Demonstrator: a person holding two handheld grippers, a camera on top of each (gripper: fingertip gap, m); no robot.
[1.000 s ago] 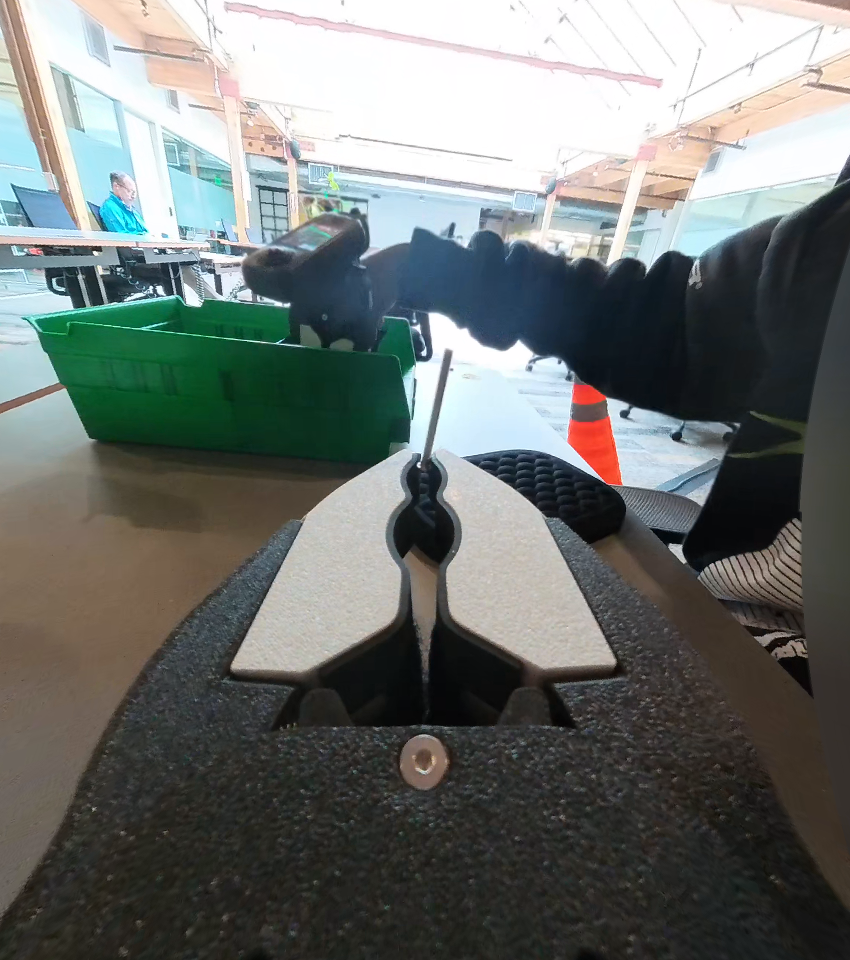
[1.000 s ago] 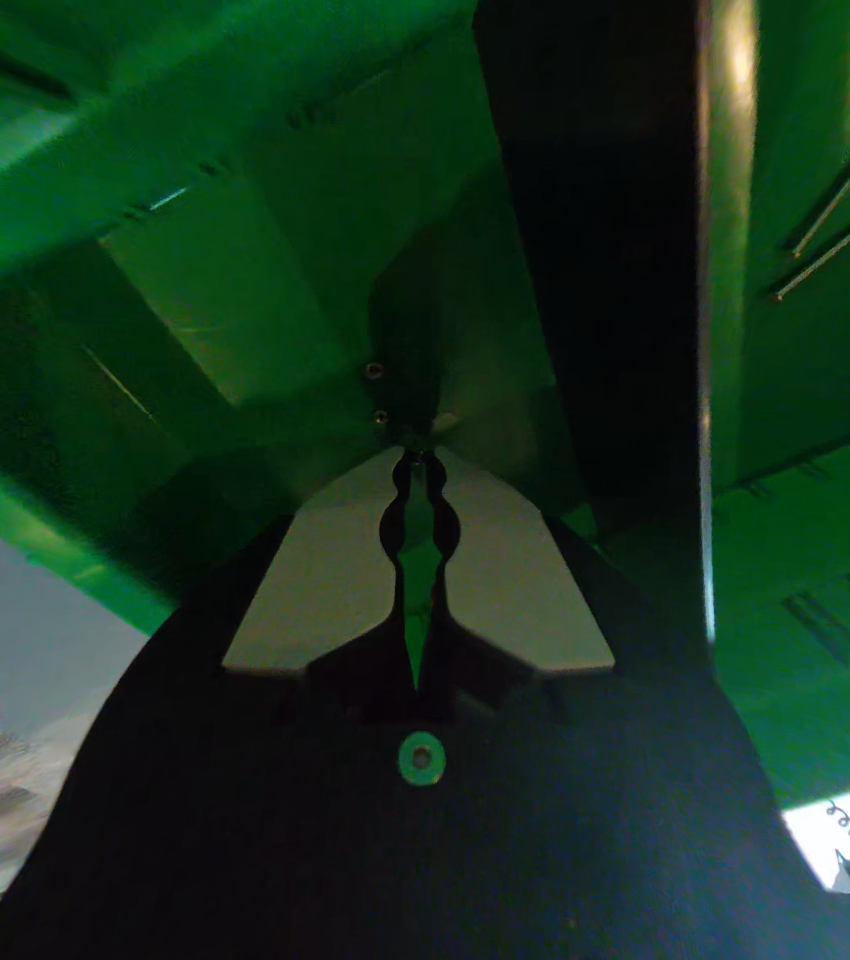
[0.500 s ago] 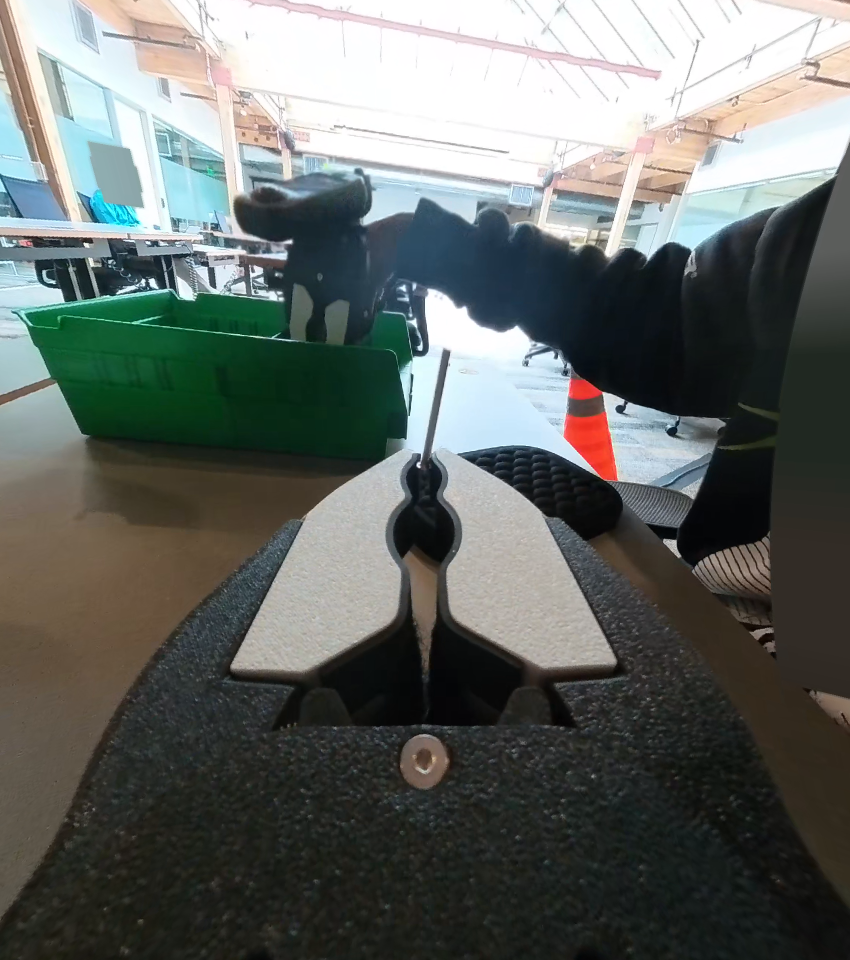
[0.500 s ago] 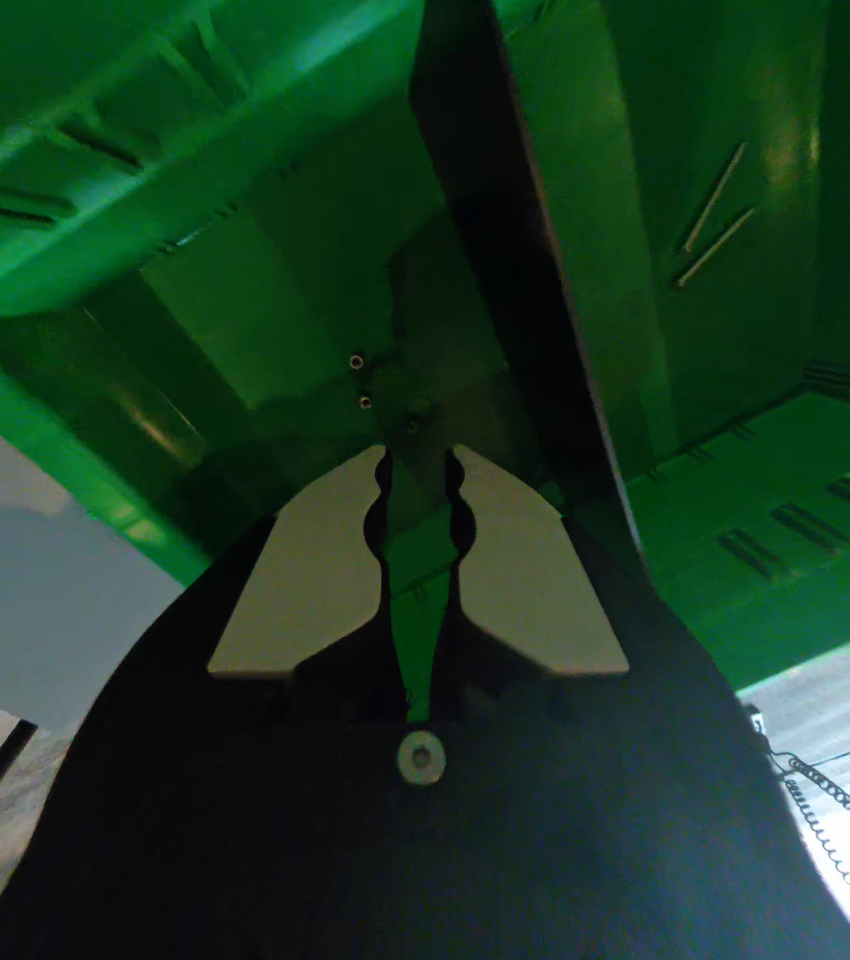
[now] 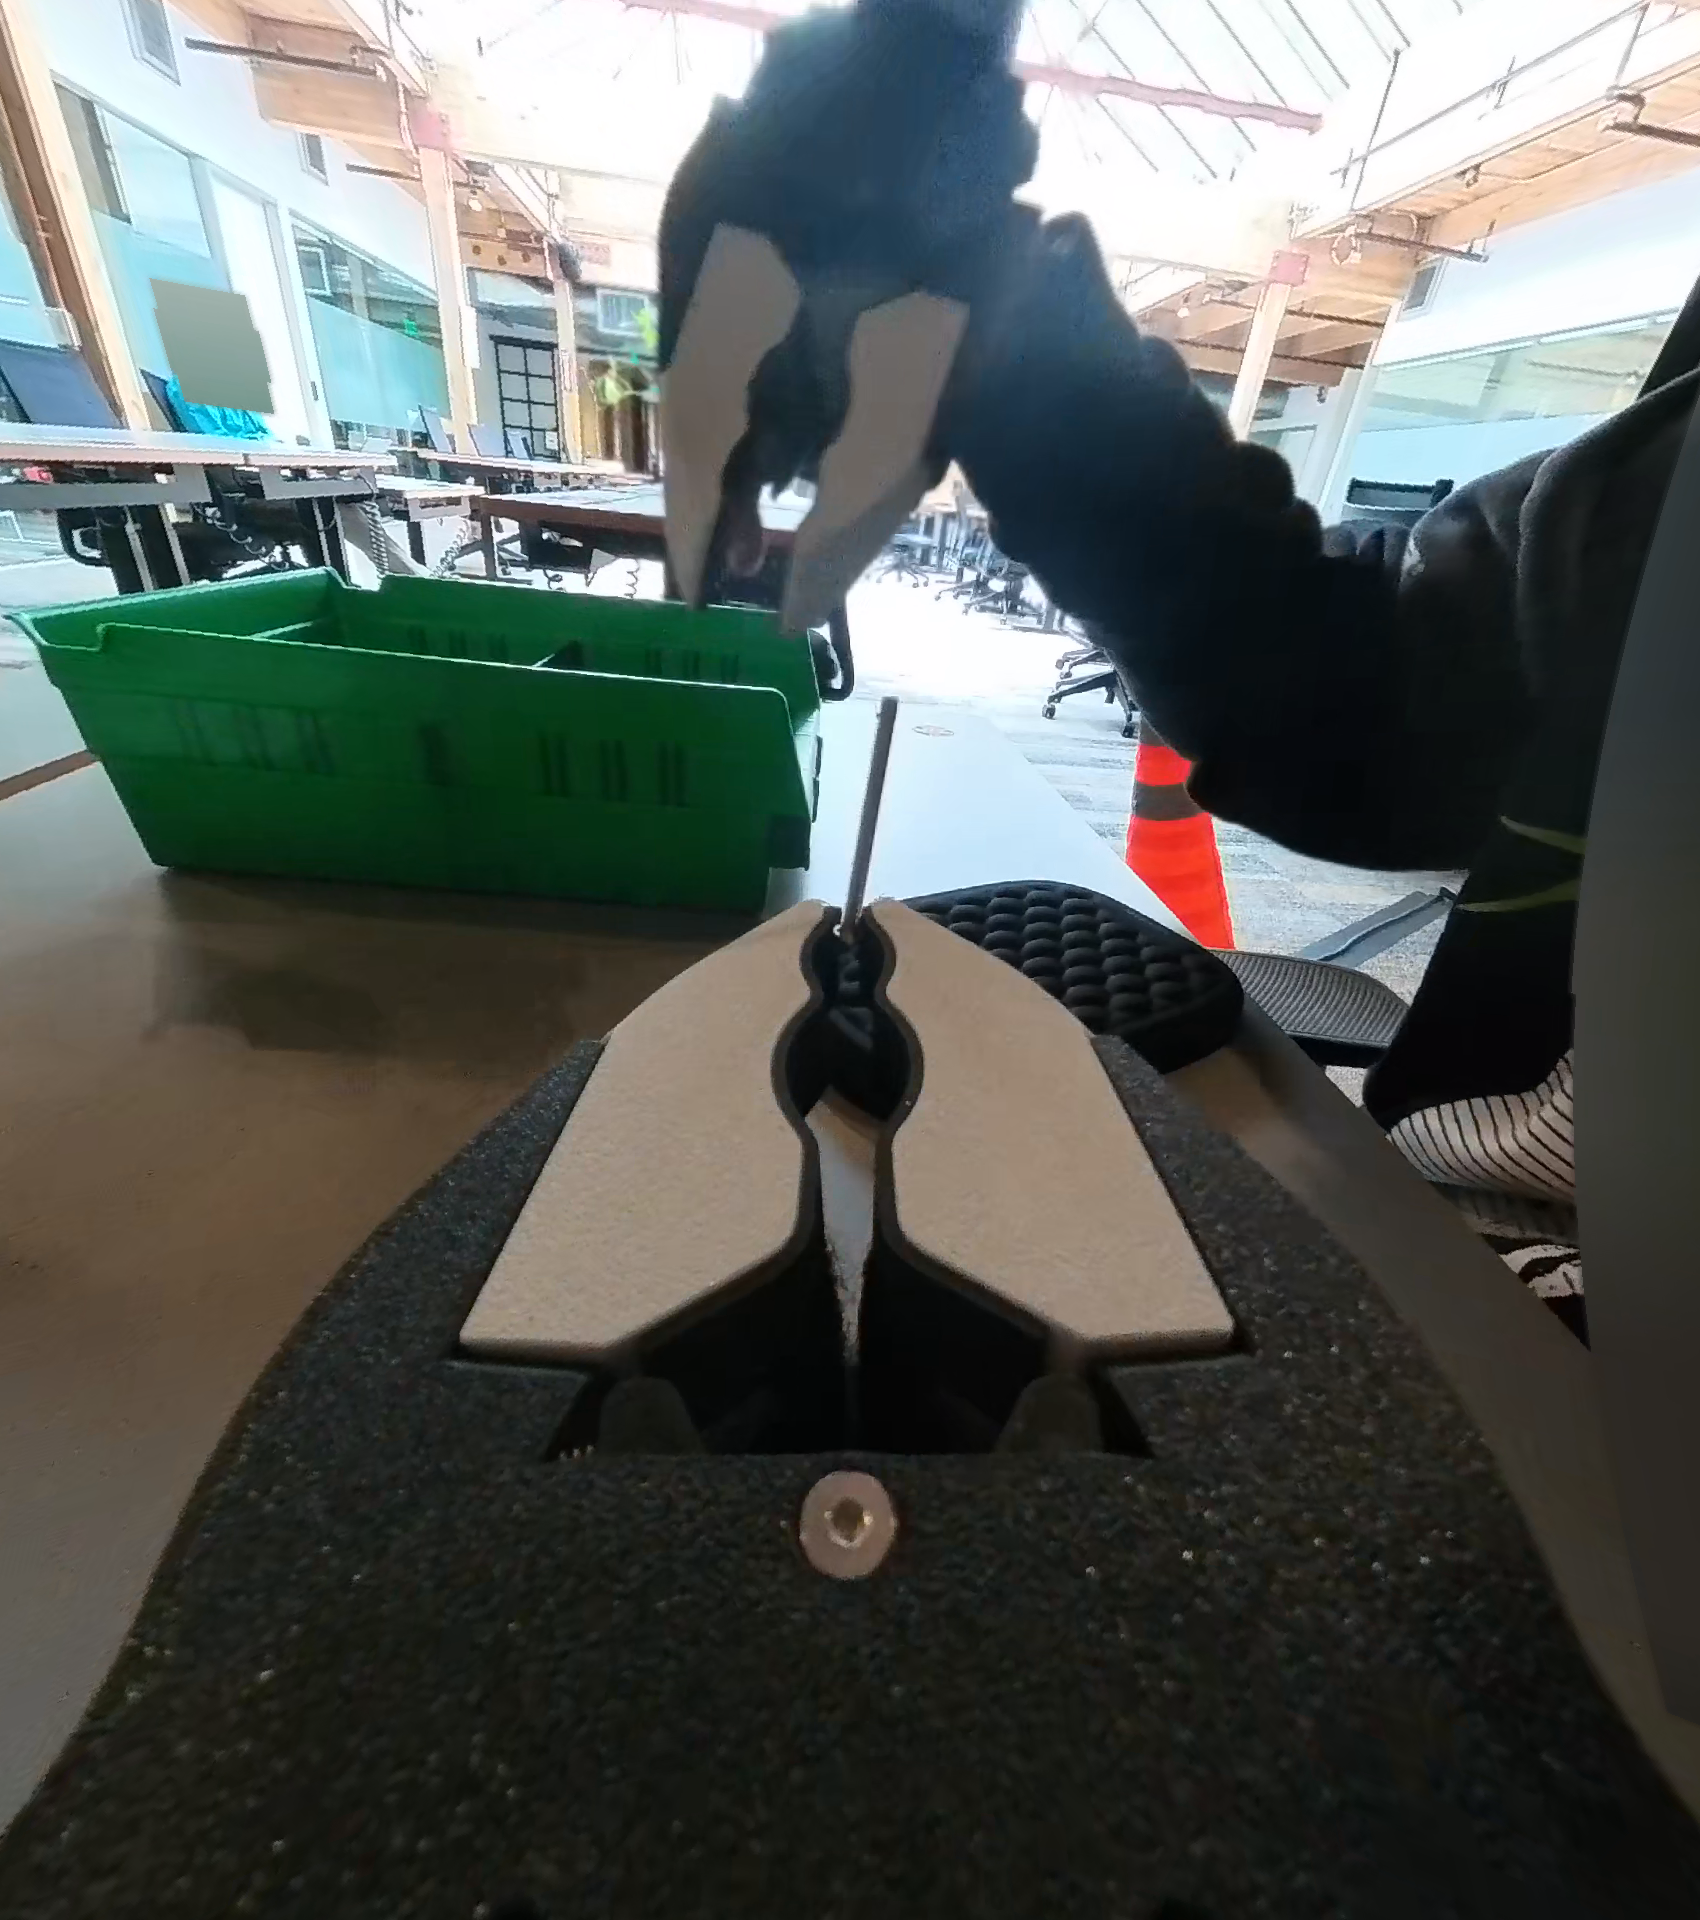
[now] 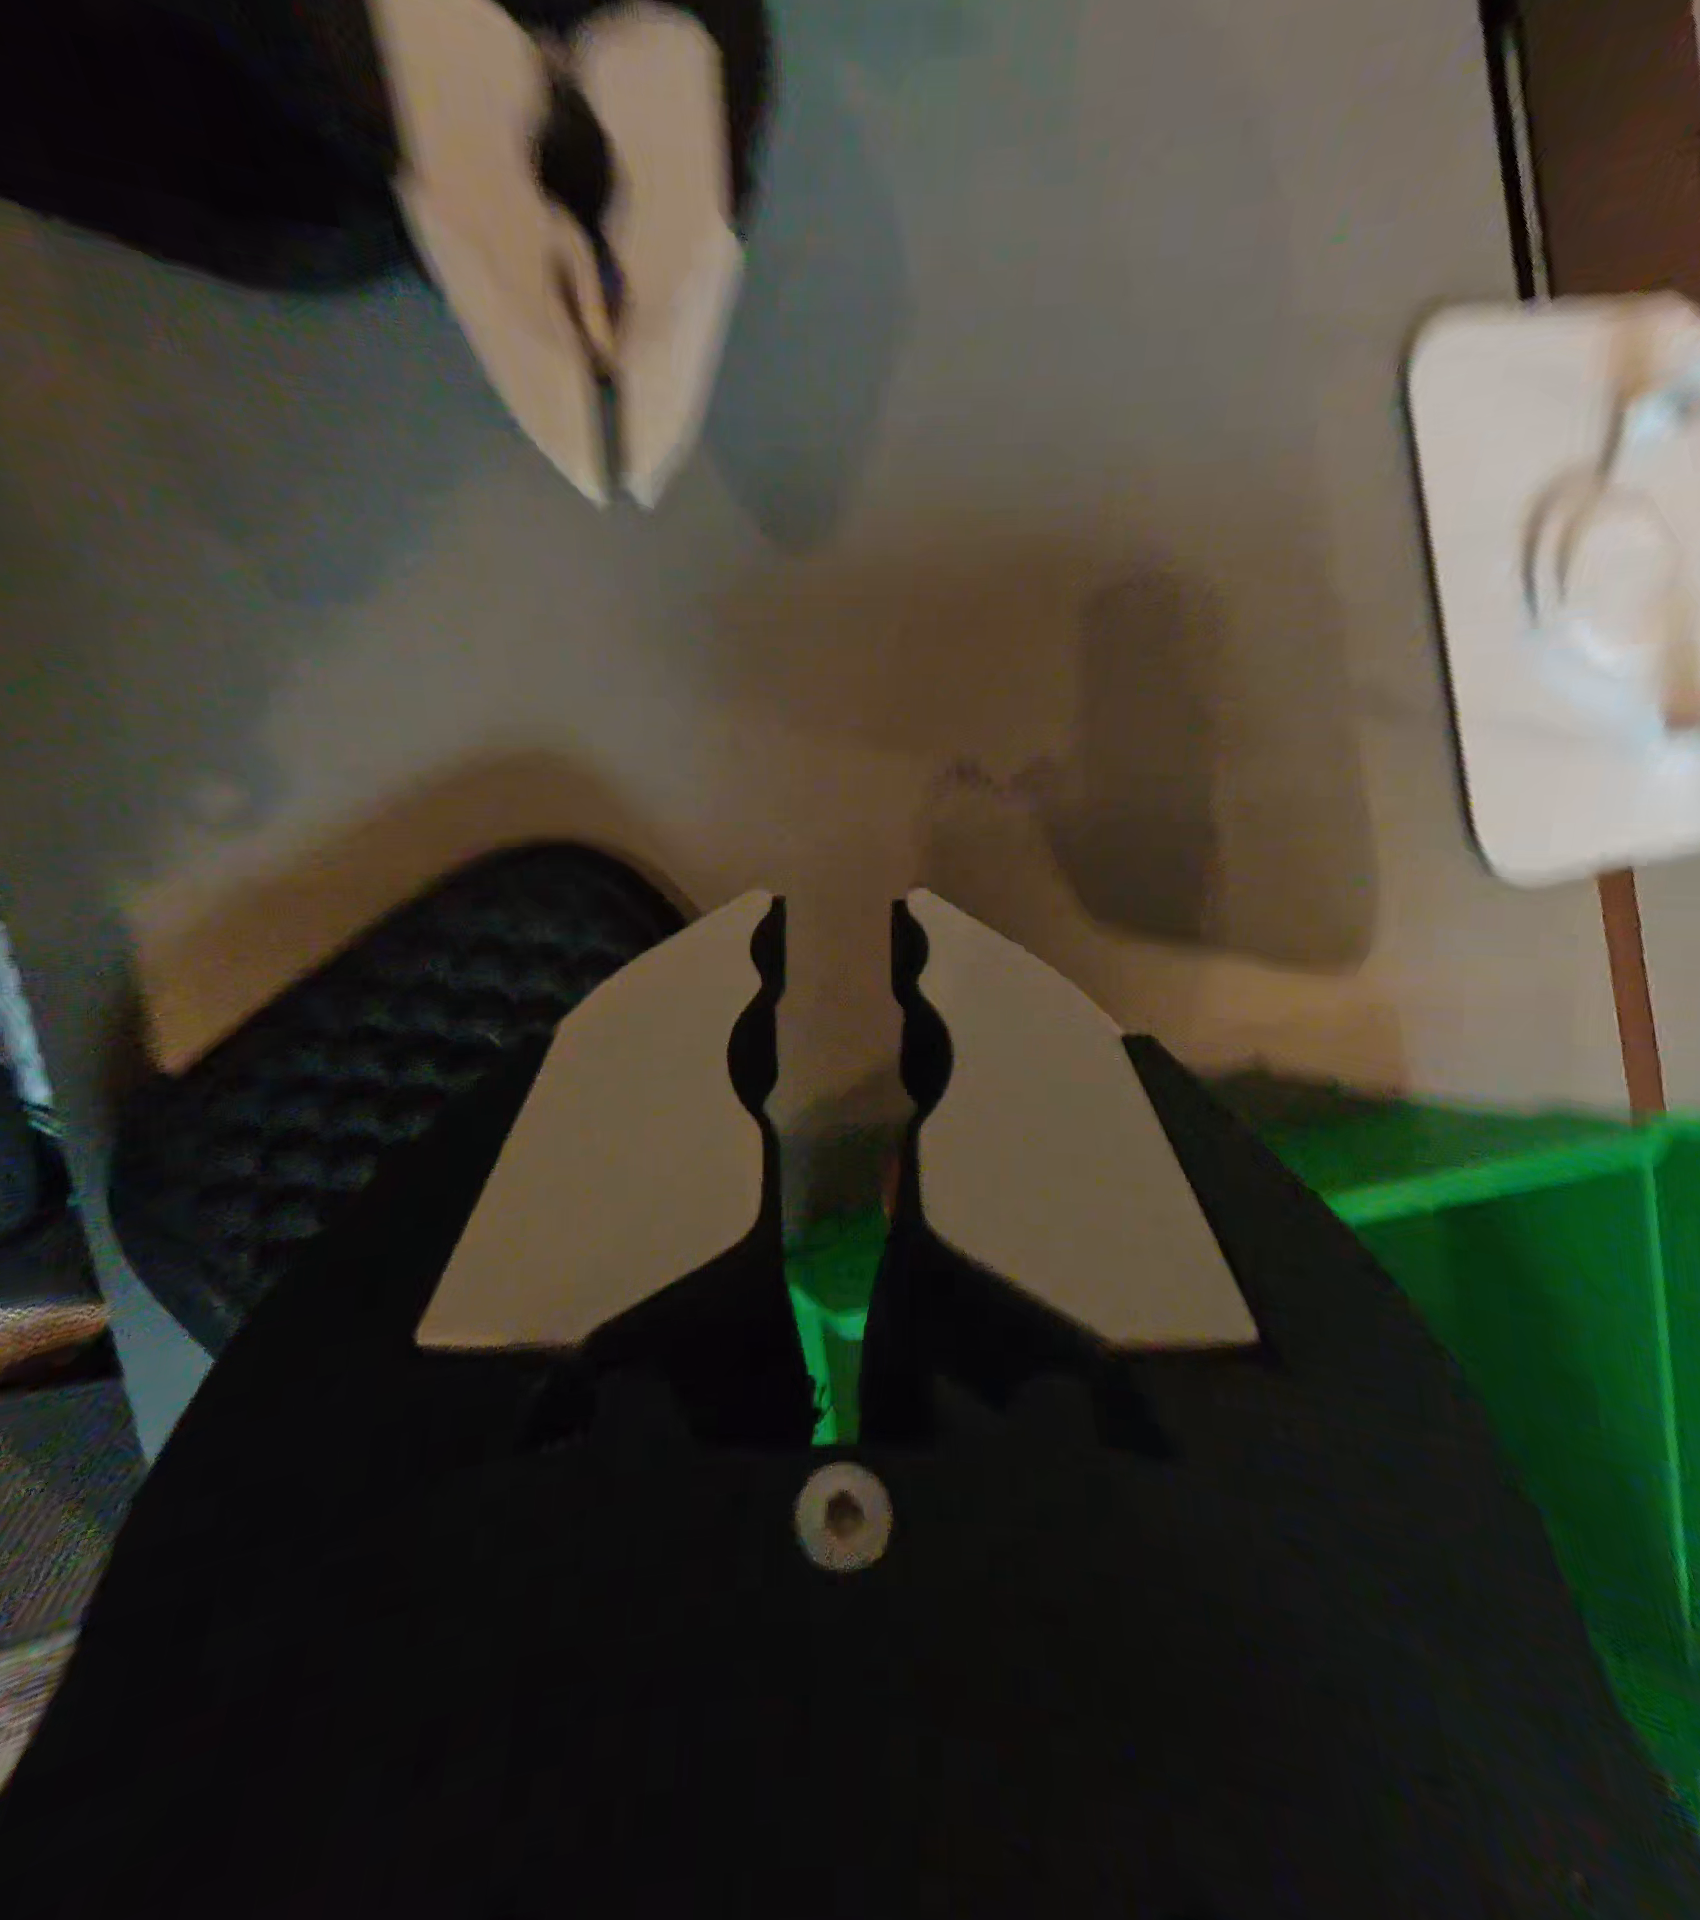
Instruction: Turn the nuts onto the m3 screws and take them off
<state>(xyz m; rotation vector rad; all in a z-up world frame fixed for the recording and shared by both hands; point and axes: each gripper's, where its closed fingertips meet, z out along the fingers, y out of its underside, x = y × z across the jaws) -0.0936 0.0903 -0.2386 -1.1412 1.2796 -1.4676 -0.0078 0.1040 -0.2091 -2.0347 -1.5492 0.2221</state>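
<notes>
Screw (image 5: pixel 870 821) pinched upright in left tongs (image 5: pixel 851 920) | right tongs (image 6: pixel 838 899) apart, bare, above bin (image 5: pixel 430 748); no nut visible | risk: thin screw tilts or slips if nut lands off-axis

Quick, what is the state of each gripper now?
Left gripper: closed on a thin metal screw.
Right gripper: open, nothing between its fingers.

Low tabletop view; overhead view; shared table (image 5: pixel 202 1091)
</notes>
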